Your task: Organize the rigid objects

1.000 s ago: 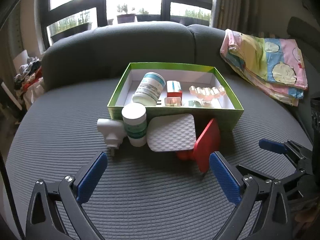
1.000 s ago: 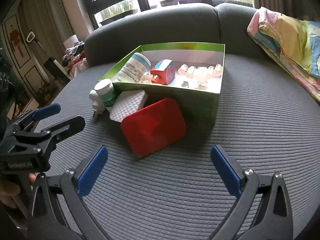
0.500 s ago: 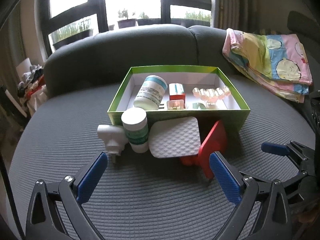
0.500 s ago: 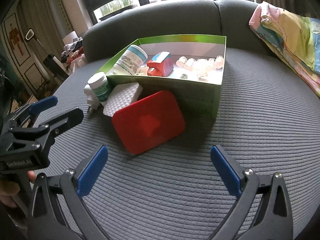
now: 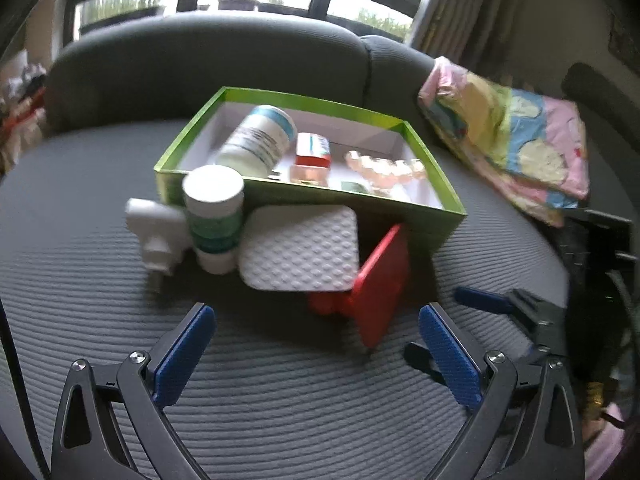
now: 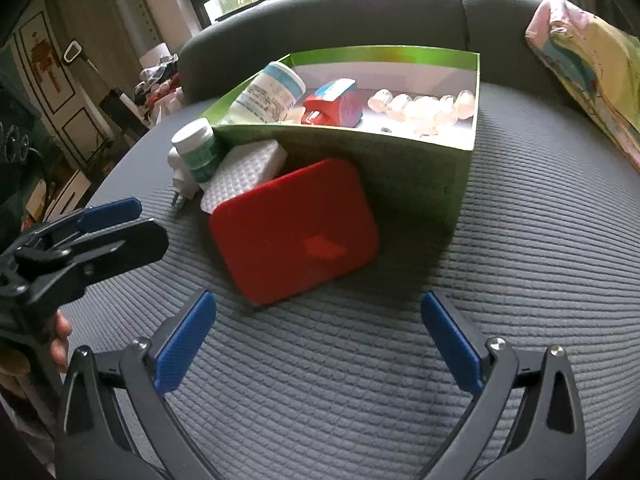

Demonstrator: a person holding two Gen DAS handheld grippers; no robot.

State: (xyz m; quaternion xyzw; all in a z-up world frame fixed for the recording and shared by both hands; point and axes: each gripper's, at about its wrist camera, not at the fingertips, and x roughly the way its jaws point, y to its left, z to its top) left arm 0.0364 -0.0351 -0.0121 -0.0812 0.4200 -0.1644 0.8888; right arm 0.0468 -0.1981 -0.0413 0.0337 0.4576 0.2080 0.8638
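The sofa seat (image 6: 520,240) is ribbed grey cloth, matt. The green box (image 6: 420,168) looks like cardboard. The red case (image 6: 292,232) is smooth matt plastic; the white pad (image 5: 300,252) is dimpled.

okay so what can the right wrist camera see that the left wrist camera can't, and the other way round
Only the right wrist view shows the red case's broad flat face, a hand holding the left gripper, and a door at far left. Only the left wrist view shows the white case's whole dimpled face, the white plug's body, and the right gripper from the side. Both show the green box holding a bottle, red item and pink pieces, the small bottle outside it, and both grippers open.
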